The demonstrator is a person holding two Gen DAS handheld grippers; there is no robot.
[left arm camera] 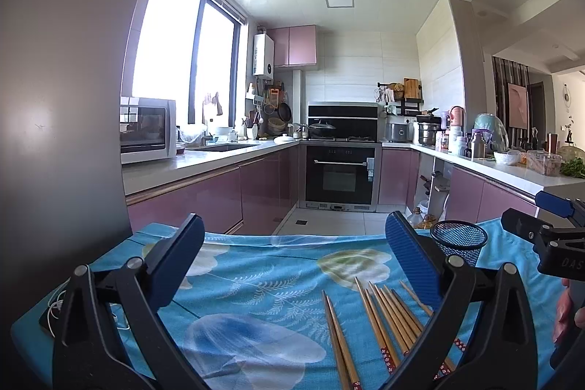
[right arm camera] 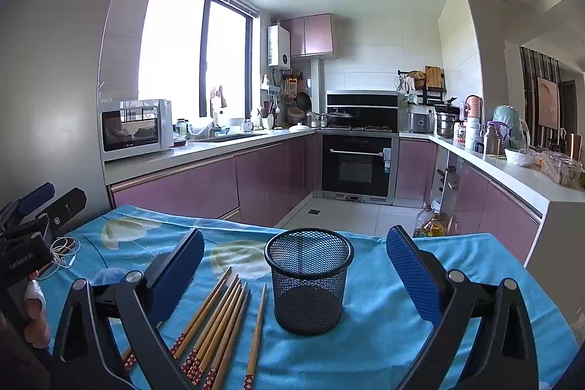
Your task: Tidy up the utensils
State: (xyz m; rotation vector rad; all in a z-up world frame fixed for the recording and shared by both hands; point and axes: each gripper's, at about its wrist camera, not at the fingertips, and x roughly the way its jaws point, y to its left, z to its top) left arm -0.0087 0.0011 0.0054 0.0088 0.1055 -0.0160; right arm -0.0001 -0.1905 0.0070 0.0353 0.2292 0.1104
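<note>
Left gripper (left arm camera: 294,253): blue-padded fingers spread wide, nothing between them; raised above the blue floral tablecloth (left arm camera: 256,280).

Right gripper (right arm camera: 294,265): fingers likewise spread wide and empty, held over the same cloth.

Chopsticks (left arm camera: 380,324): loose group of wooden sticks with red patterned ends, lying flat on the cloth. Seen from the left gripper, they sit below and toward its right finger, partly running under that finger's black frame. Seen from the right gripper, the same sticks lie close to its left finger, several passing beneath it; one stick lies slightly apart, nearest the cup.

Mesh cup (right arm camera: 309,284): black wire mesh holder, upright, empty as far as can be seen. Straight ahead of the right gripper, between its fingers in view but not touched by either. From the left gripper it stands just beyond the right finger, partly hidden by it.

Hand (right arm camera: 34,313): at the left edge of the right wrist view, wrapped around the other gripper's handle, one finger bandaged.

Earphone cable (right arm camera: 64,253): white, coiled on the cloth beyond the right gripper's left finger, near the cloth's left edge.

Beyond the table: kitchen with pink cabinets (right arm camera: 256,174), microwave (right arm camera: 133,128) on the left counter, built-in oven (right arm camera: 356,167) straight ahead.
</note>
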